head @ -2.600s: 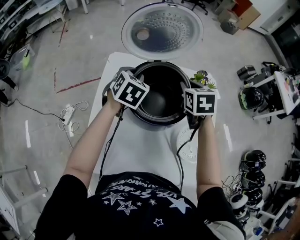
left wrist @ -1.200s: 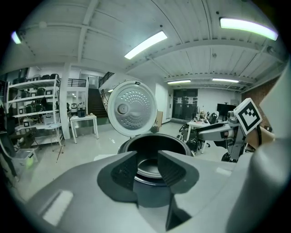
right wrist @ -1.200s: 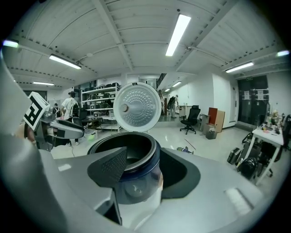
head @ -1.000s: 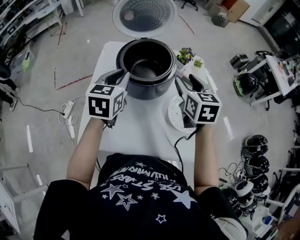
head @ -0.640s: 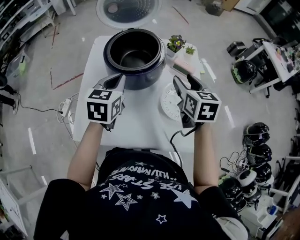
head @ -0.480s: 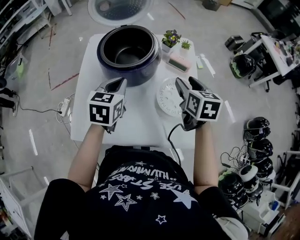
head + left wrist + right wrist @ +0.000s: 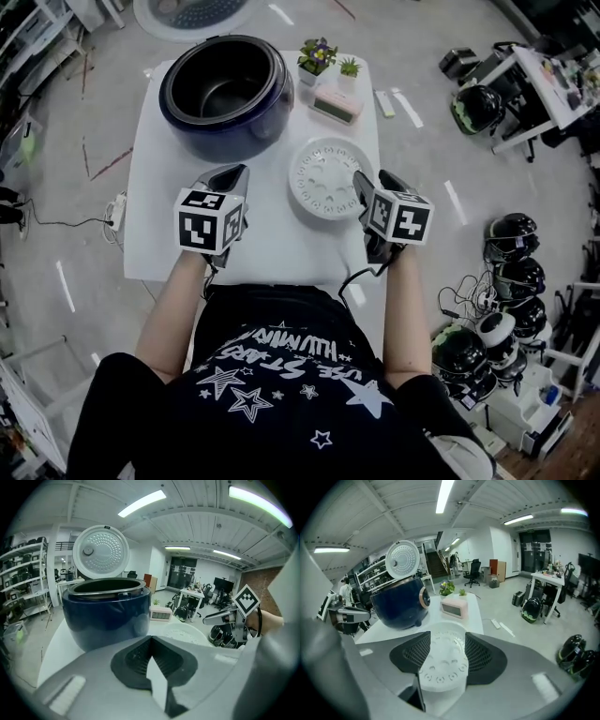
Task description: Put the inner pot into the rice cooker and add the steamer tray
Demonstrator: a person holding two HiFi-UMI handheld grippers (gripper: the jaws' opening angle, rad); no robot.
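Note:
The dark blue rice cooker (image 7: 225, 127) stands at the table's far left with its lid (image 7: 101, 550) up; the dark inner pot (image 7: 220, 86) sits inside it. The white perforated steamer tray (image 7: 326, 178) lies flat on the table to the cooker's right. My left gripper (image 7: 234, 172) is shut and empty, short of the cooker (image 7: 105, 616). My right gripper (image 7: 372, 180) is open at the tray's right edge. In the right gripper view the tray (image 7: 440, 667) shows between the spread pads (image 7: 412, 653), with the cooker (image 7: 401, 602) beyond it.
Two small potted plants (image 7: 319, 52) and a pink clock (image 7: 335, 105) stand at the back of the white table (image 7: 267, 244). Helmets (image 7: 514, 272) and benches crowd the floor to the right. A power strip (image 7: 114, 211) lies on the floor at the left.
Both grippers have drawn back from the cooker's rim toward the table's front. The right gripper now sits beside the steamer tray. The pot stays in the cooker.

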